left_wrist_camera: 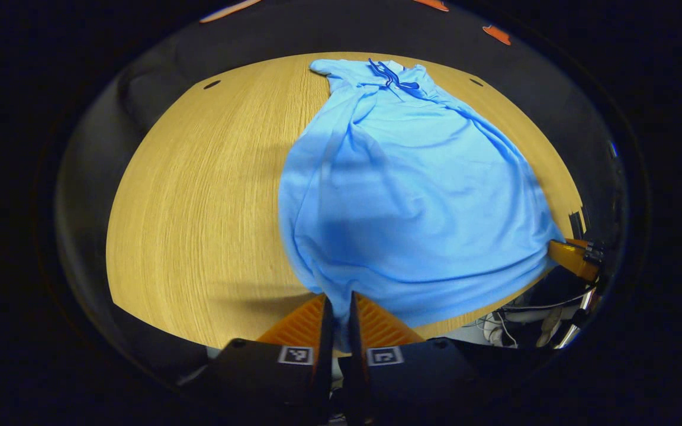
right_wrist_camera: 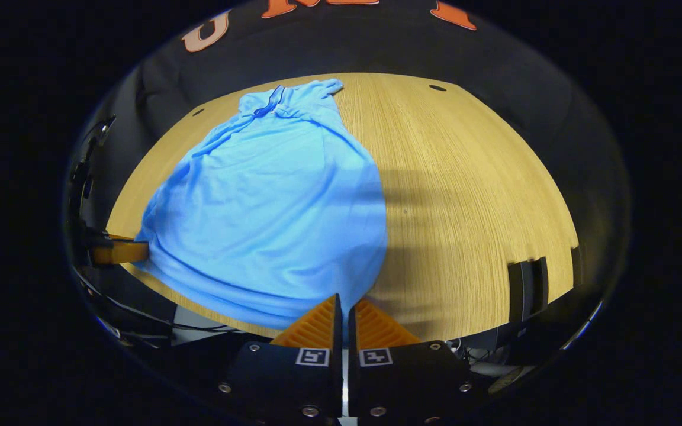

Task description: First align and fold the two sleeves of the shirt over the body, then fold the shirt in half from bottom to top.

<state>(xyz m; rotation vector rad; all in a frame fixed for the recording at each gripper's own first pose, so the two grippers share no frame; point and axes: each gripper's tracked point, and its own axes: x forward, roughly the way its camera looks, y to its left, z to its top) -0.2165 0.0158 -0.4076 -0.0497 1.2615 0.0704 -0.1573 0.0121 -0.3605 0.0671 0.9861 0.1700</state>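
Observation:
A light blue shirt [left_wrist_camera: 406, 189] lies on the wooden table [left_wrist_camera: 199, 195], collar at the far end, both sleeves folded in over the body. My left gripper [left_wrist_camera: 340, 305] is shut on the shirt's bottom hem at one corner, with cloth pinched between its fingers. In the right gripper view the shirt [right_wrist_camera: 270, 201] stretches away to the left, and my right gripper [right_wrist_camera: 344, 307] is shut on the other bottom corner of the hem. Each view catches the other gripper at the shirt's far hem corner: the right gripper [left_wrist_camera: 575, 257] and the left gripper [right_wrist_camera: 119, 251].
The near table edge [right_wrist_camera: 465, 337] runs just under both grippers. Cables and white items [left_wrist_camera: 524, 322] lie below the table edge. A dark block [right_wrist_camera: 527, 290] stands at the table's near right corner. Bare wood lies on both sides of the shirt.

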